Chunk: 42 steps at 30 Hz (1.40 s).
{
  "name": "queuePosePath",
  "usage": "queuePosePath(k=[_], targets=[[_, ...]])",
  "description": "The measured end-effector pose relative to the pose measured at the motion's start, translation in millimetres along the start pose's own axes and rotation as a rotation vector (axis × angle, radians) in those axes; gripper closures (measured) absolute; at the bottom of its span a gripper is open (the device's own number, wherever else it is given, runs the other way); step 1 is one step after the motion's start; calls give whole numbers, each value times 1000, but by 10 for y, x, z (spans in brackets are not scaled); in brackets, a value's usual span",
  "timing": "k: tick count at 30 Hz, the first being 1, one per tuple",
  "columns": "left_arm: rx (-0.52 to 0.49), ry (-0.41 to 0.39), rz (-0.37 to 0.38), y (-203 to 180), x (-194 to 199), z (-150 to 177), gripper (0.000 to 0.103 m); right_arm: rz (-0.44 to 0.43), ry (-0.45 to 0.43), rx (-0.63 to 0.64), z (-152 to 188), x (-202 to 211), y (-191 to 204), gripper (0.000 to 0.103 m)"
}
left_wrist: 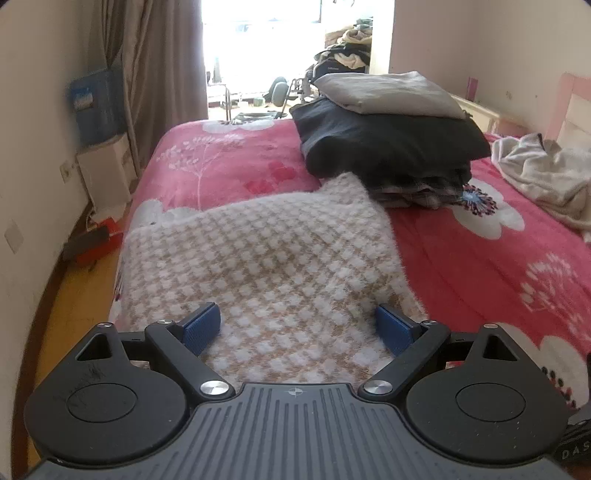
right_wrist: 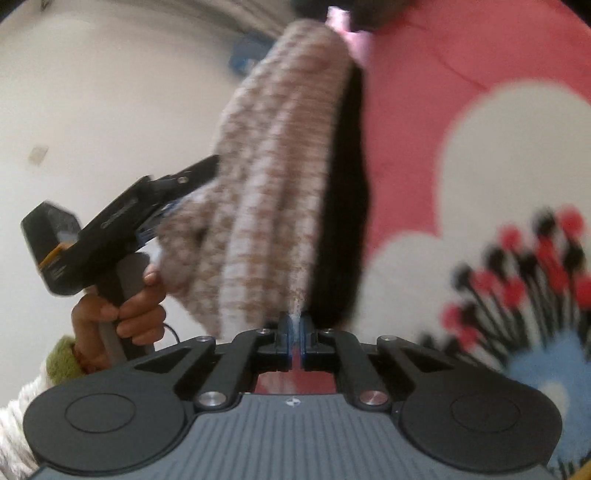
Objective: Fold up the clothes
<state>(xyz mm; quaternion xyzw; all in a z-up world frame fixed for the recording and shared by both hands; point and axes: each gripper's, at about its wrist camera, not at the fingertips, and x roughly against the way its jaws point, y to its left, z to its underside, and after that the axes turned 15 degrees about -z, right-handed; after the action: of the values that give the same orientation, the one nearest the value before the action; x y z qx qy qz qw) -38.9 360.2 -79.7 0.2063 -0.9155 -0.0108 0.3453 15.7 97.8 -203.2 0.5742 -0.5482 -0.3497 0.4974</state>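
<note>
Right claw (right_wrist: pixel 294 334) pinches checked knit's (right_wrist: pixel 280 177) edge — pink bedspread (right_wrist: pixel 424 92) beside.

sweater (left_wrist: pixel 266 251) on bed (left_wrist: pixel 229 162) | folded stack (left_wrist: pixel 391 147) behind it | loose garment (left_wrist: pixel 546 177) far right

Motion-blurred checked sweater (right_wrist: pixel 280 177) — top edge crops the dark pile (right_wrist: pixel 365 14).

Very little lettering can be read. In the left wrist view, white capitals "DAS" (left_wrist: pixel 570 451) stand on a dark strap or band at the lower right edge, cut off by the frame. In the right wrist view, a line of pale print runs along the black body of the left hand-held gripper (right_wrist: pixel 192 184), too blurred to read; a label on its rear housing is equally unreadable.
</note>
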Motion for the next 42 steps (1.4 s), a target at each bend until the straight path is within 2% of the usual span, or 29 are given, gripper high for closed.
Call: queuePosePath(k=[3, 8, 14, 18, 26, 35, 39, 42], targets=[[17, -4, -13, -1, 10, 25, 11, -14, -9, -21, 38, 65, 41, 98], [35, 6, -46, -17, 38, 15, 10, 74, 50, 87, 166, 274, 403, 97], [-12, 31, -118, -130, 147, -99, 12, 191, 36, 265, 236, 656, 890, 96], [-43, 29, -158, -167, 273, -204, 13, 259, 5, 331, 248, 791, 1049, 96], [37, 8, -195, -107, 596, -310, 13, 419, -34, 523, 219, 979, 1458, 96], [132, -33, -201, -39, 1039, -236, 13, 591, -11, 745, 66, 1250, 1930, 96], [176, -55, -197, -23, 1169, -282, 13, 593, 11, 849, -80, 1231, 2241, 96], [192, -71, -198, -34, 1256, -313, 13, 554, 82, 929, -170, 1043, 2470, 96]])
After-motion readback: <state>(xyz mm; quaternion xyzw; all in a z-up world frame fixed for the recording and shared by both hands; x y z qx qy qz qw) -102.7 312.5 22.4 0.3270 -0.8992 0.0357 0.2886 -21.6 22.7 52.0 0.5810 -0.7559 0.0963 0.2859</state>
